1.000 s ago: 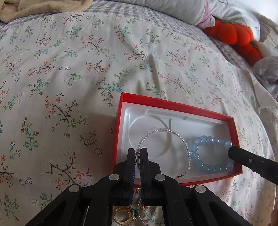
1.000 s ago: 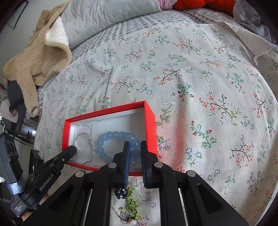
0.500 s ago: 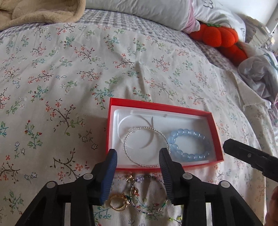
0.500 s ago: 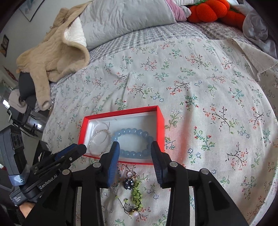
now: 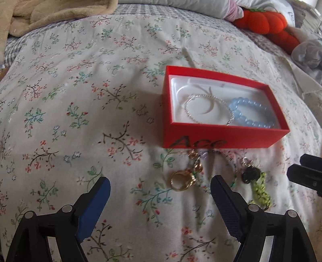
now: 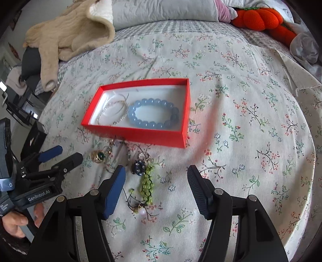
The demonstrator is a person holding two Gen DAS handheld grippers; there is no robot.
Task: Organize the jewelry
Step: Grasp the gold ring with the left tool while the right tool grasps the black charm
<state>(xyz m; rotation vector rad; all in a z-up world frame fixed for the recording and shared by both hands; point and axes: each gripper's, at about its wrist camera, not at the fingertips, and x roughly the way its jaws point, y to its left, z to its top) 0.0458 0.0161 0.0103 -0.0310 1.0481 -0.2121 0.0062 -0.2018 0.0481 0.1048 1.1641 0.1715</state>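
We hold the left gripper [image 5: 160,186] with its jaws spread wide and nothing between them; its fingers hang above the floral bedspread [image 5: 84,96], short of the loose jewelry. Our right gripper [image 6: 156,174] is likewise wide open and holds nothing, its two fingers straddling the green beaded bracelet [image 6: 147,185] without touching it, as far as we can tell.

The red box [image 5: 219,139] sits open on the bedspread, with dark lettering on its near wall. Inside, on the white liner, lie a thin silver beaded bracelet [image 5: 207,109] on the left and a blue bead bracelet [image 5: 251,114] on the right; the two touch or slightly overlap where they meet.

The rest of the jewelry lies loose on the bedspread just in front of the box's near wall: a gold ring [image 5: 180,180] with a green stone, a small gold charm [image 5: 198,166] beside it, a thin multicoloured bead bracelet [image 5: 227,161] looping between them, and a dark round pendant [image 6: 139,165] touching the top of the green bracelet. A small pale bead [image 6: 142,211] lies at the green bracelet's lower end.

Behind, we see a beige fleece garment [image 6: 68,34] and an orange plush toy [image 6: 259,17] near the pillows.
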